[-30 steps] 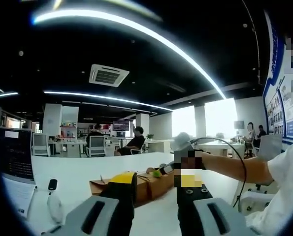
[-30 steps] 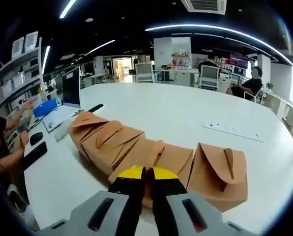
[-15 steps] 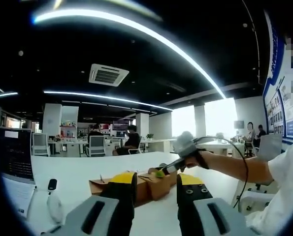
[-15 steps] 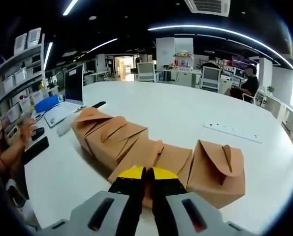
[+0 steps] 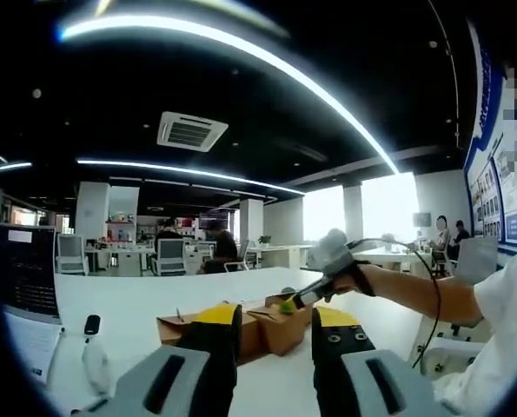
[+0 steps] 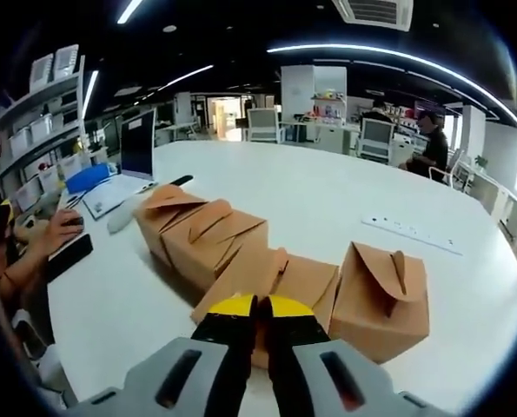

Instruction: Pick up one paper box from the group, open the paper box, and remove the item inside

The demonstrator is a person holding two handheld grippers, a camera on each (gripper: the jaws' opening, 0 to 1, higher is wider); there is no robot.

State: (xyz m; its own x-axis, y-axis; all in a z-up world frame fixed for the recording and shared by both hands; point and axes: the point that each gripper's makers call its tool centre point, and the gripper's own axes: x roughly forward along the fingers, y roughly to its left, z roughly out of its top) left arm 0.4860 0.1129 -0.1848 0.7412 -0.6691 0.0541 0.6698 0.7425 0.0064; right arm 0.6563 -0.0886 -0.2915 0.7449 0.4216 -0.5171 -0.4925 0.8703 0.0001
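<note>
Several brown paper boxes stand in a row on the white table. My right gripper is shut on the top flap of the middle box, between the left group and a separate box on the right. In the left gripper view, a hand brings the right gripper in from the right, its tip on that box, which sits tilted up above the other boxes. My left gripper hovers open just in front of the boxes, holding nothing.
A white power strip lies beyond the boxes. A laptop, a mouse, a phone and a person's hand are at the table's left edge. A small key fob lies near the laptop.
The right gripper has lifted slightly with the middle box, which now tilts up from the row. The left gripper has stayed still and open.
</note>
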